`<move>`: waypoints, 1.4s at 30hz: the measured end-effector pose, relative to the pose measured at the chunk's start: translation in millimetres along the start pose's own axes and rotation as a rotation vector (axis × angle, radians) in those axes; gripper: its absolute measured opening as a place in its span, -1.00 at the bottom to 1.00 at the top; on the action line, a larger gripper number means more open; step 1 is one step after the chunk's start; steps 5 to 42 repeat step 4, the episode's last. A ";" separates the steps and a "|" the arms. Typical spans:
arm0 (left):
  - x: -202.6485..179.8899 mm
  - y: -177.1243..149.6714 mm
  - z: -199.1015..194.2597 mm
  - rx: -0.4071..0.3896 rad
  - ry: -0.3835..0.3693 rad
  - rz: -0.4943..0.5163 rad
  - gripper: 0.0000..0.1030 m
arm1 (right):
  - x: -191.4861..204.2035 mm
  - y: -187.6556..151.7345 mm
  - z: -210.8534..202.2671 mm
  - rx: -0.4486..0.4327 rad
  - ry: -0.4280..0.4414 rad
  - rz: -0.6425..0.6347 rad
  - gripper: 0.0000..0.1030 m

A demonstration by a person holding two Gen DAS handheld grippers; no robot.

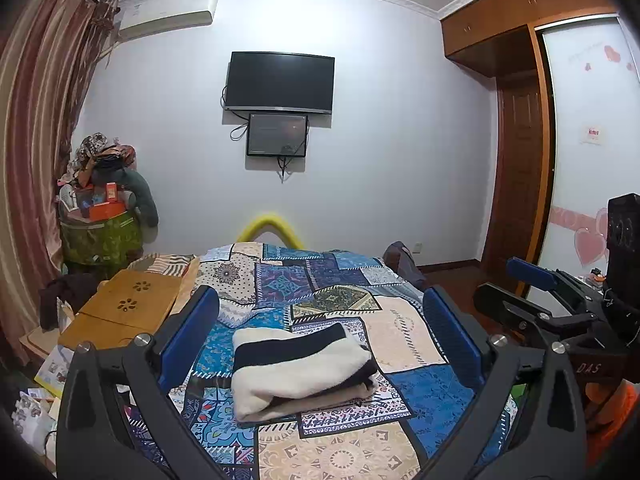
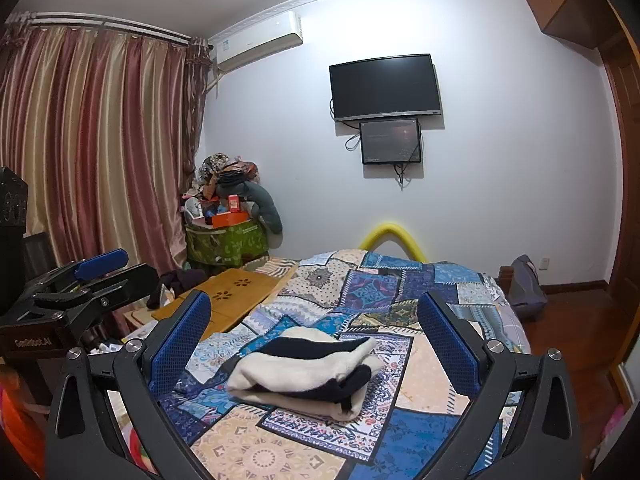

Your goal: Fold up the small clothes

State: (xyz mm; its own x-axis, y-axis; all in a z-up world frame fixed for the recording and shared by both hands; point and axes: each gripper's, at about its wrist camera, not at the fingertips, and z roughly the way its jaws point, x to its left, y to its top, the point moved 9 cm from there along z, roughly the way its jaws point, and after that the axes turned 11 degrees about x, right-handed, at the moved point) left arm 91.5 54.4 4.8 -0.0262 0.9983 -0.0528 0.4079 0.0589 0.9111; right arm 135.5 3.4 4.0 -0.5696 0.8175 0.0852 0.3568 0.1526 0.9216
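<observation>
A folded cream and black striped garment (image 1: 300,368) lies on the patchwork bedspread (image 1: 312,280). It also shows in the right wrist view (image 2: 308,372) on the same bedspread (image 2: 380,288). My left gripper (image 1: 320,320) is open and empty, held above the near side of the garment without touching it. My right gripper (image 2: 314,320) is open and empty, also raised above the garment. The right gripper (image 1: 536,280) shows at the right edge of the left wrist view, and the left gripper (image 2: 96,268) at the left edge of the right wrist view.
A wooden lap table (image 1: 124,308) lies on the bed's left side. A green basket piled with clothes and boxes (image 1: 100,216) stands in the corner by the curtain (image 2: 92,140). A dark bag (image 2: 524,284) sits past the bed's right corner. A wardrobe (image 1: 520,160) is at right.
</observation>
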 end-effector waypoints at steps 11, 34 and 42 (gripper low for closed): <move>-1.7 -1.2 2.1 0.006 -0.004 0.002 0.99 | -0.9 0.0 0.8 0.001 0.000 0.001 0.99; -1.7 -1.2 2.1 0.006 -0.004 0.002 0.99 | -0.9 0.0 0.8 0.001 0.000 0.001 0.99; -1.7 -1.2 2.1 0.006 -0.004 0.002 0.99 | -0.9 0.0 0.8 0.001 0.000 0.001 0.99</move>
